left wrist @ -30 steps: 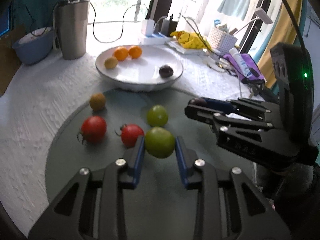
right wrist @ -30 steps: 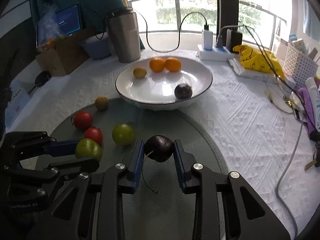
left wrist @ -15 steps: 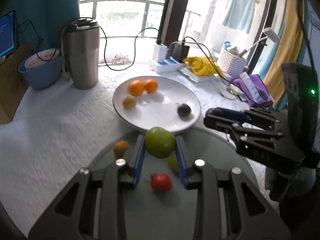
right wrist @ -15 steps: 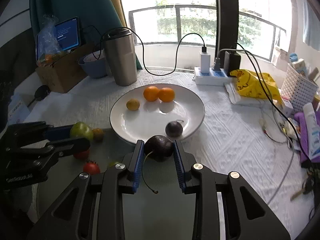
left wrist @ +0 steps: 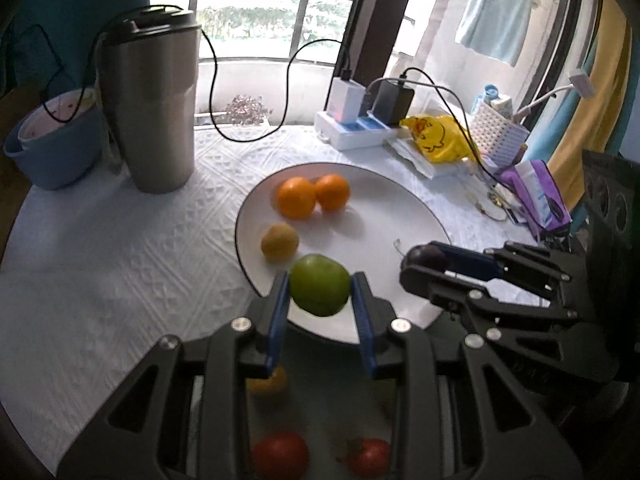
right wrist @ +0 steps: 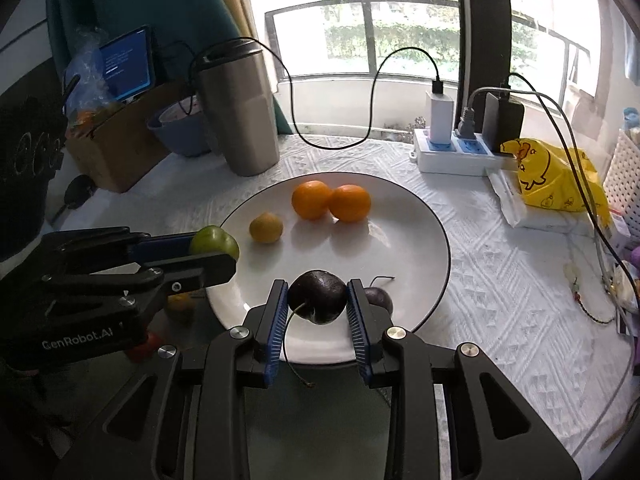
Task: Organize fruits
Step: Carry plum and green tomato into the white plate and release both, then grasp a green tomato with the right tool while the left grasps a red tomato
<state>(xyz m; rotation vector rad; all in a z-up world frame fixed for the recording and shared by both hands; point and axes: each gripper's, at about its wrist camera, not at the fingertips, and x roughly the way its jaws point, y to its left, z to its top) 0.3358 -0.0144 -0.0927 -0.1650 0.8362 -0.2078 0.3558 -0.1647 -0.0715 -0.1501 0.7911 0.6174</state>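
My left gripper [left wrist: 319,286] is shut on a green tomato [left wrist: 319,284] and holds it over the near left rim of the white plate [left wrist: 408,196]. My right gripper [right wrist: 317,298] is shut on a dark cherry [right wrist: 317,297] with a stem, above the plate's [right wrist: 420,240] near edge. The plate holds two oranges [right wrist: 330,201], a small yellow fruit [right wrist: 266,227] and a dark cherry [right wrist: 379,299]. The left gripper and green tomato [right wrist: 213,242] show at the left of the right wrist view. Two red tomatoes [left wrist: 280,454] and a yellow fruit [left wrist: 267,384] lie on the grey mat below.
A steel tumbler [left wrist: 150,100] and a blue bowl [left wrist: 52,148] stand at the back left. A power strip [right wrist: 456,156] with chargers and cables, a yellow bag [right wrist: 556,180] and a white basket [left wrist: 500,136] sit at the back right. A cardboard box [right wrist: 116,144] stands far left.
Both grippers have risen and moved forward from the grey mat to above the plate's near rim, each still holding its fruit.
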